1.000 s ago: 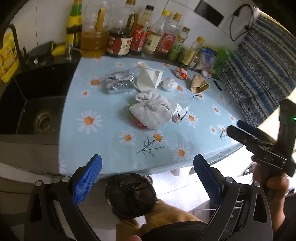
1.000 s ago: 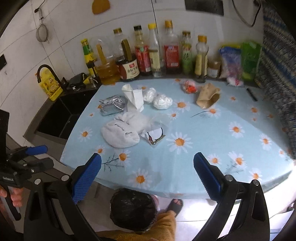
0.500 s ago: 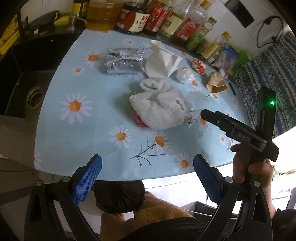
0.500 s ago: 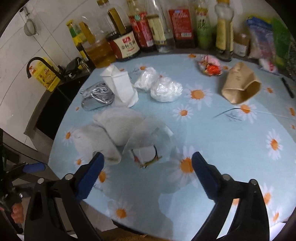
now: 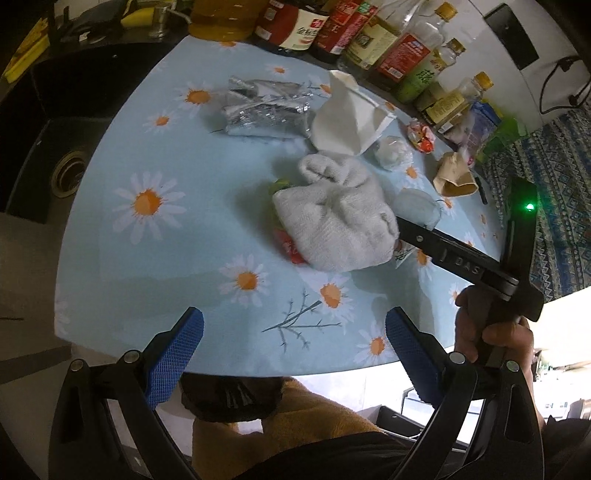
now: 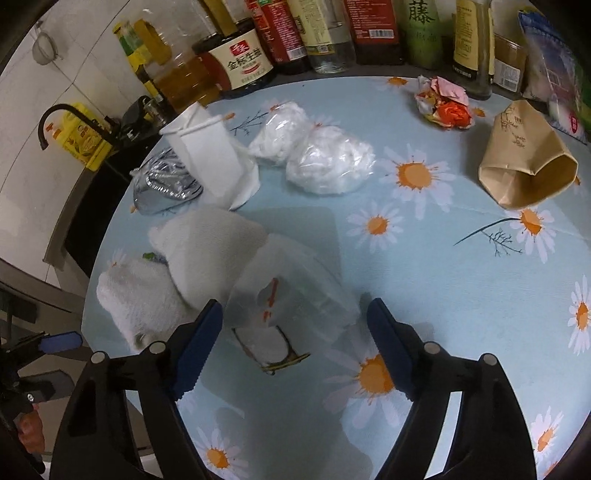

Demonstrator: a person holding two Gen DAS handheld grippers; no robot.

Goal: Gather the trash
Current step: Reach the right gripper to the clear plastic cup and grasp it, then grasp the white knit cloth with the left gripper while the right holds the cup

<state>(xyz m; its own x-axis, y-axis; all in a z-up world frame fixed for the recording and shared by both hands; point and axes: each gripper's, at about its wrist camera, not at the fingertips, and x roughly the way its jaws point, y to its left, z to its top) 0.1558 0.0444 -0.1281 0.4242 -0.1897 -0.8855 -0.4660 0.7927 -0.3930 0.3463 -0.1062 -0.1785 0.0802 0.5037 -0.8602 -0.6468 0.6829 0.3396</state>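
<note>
Trash lies on the daisy-print table. A clear plastic wrapper lies right in front of my open right gripper, between its blue pads. A white towel sits beside it; it also shows in the left wrist view, over a red and green wrapper. Further back are a white carton, a foil bag, two white plastic bundles, a crumpled red wrapper and a brown paper bag. My left gripper is open and empty at the table's near edge.
Sauce and oil bottles line the back of the table. A black sink lies to the left. A black-lined bin sits below the table's near edge. A patterned cloth hangs at the right.
My right gripper has moved forward and down over the table until the clear wrapper sits between its pads. My left gripper has moved closer to the table edge.
</note>
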